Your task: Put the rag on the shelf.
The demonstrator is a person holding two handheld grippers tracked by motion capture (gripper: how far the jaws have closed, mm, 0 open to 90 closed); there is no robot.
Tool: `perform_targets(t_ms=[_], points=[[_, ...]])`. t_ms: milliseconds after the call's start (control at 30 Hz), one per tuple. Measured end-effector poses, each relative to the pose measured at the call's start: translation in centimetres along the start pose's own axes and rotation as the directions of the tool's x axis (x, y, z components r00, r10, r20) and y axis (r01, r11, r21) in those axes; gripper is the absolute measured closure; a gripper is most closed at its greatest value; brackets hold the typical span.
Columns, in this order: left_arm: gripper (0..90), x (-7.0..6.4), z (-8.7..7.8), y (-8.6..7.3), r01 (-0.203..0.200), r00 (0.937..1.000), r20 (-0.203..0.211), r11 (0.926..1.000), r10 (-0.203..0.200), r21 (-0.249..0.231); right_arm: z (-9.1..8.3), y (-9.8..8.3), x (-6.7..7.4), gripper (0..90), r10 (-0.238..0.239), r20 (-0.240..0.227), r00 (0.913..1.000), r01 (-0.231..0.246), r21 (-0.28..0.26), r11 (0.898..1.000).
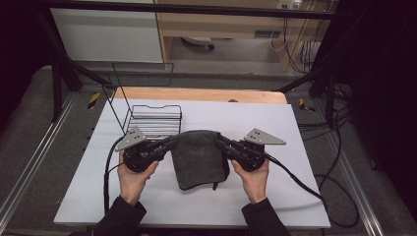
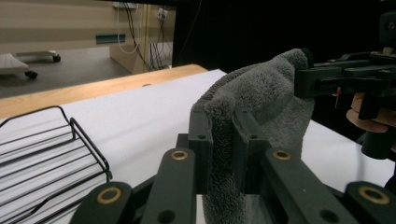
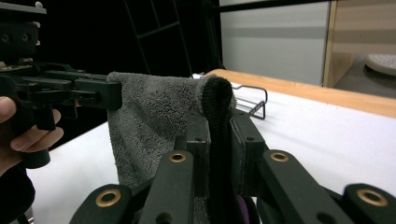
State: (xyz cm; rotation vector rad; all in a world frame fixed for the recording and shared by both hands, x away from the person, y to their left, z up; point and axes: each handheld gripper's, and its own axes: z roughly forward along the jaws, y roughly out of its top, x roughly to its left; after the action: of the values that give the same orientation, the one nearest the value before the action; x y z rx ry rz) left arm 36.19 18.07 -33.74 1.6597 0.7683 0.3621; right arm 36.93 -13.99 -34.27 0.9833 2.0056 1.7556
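Left gripper [image 1: 169, 142]: held in the left hand [image 1: 132, 178], jaws pointed inward to the right and closed. Right gripper [image 1: 222, 142]: held in the right hand [image 1: 254, 178], jaws pointed inward to the left and closed; both forearms are entered from the bottom edge, dark-sleeved.

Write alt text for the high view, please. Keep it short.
A person holds a dark grey towel stretched between two handheld grippers, the left gripper and right gripper each clamped on an upper corner so the cloth hangs over a white table. A black wire rack sits on the table behind the left gripper.
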Motion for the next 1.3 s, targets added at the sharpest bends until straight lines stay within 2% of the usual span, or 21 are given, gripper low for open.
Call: perform_targets(t_ms=[233, 733, 867, 1100, 1300], points=[[79.5, -0.7, -0.8, 0.7, -0.028, 0.9996, 0.002, 0.9989, 0.028, -0.037, -0.7, 0.7, 0.6, 80.5, -0.028, 0.000, 0.9996, 0.028, -0.038, 0.999], [79.7, -1.0, -2.1, 2.2, -0.044, 0.9989, 0.007, 0.9927, 0.045, -0.112, -1.3, 2.0, 2.0, 80.6, -0.061, 0.003, 0.9982, 0.061, -0.122, 0.991], [79.8, -1.1, -2.4, 2.7, -0.051, 0.9986, 0.001, 0.9895, 0.052, -0.135, -1.3, 2.5, 2.4, 80.7, -0.071, 0.009, 0.9974, 0.072, -0.150, 0.986], [79.8, -1.0, -3.0, 3.5, -0.062, 0.9981, -0.011, 0.9822, 0.061, -0.177, -1.1, 3.3, 3.5, 80.7, -0.100, 0.031, 0.9945, 0.105, -0.214, 0.971], [79.8, -0.8, -3.4, 4.0, -0.065, 0.9978, -0.022, 0.9759, 0.062, -0.208, -0.6, 3.7, 3.9, 80.7, -0.104, 0.042, 0.9937, 0.111, -0.234, 0.966]])
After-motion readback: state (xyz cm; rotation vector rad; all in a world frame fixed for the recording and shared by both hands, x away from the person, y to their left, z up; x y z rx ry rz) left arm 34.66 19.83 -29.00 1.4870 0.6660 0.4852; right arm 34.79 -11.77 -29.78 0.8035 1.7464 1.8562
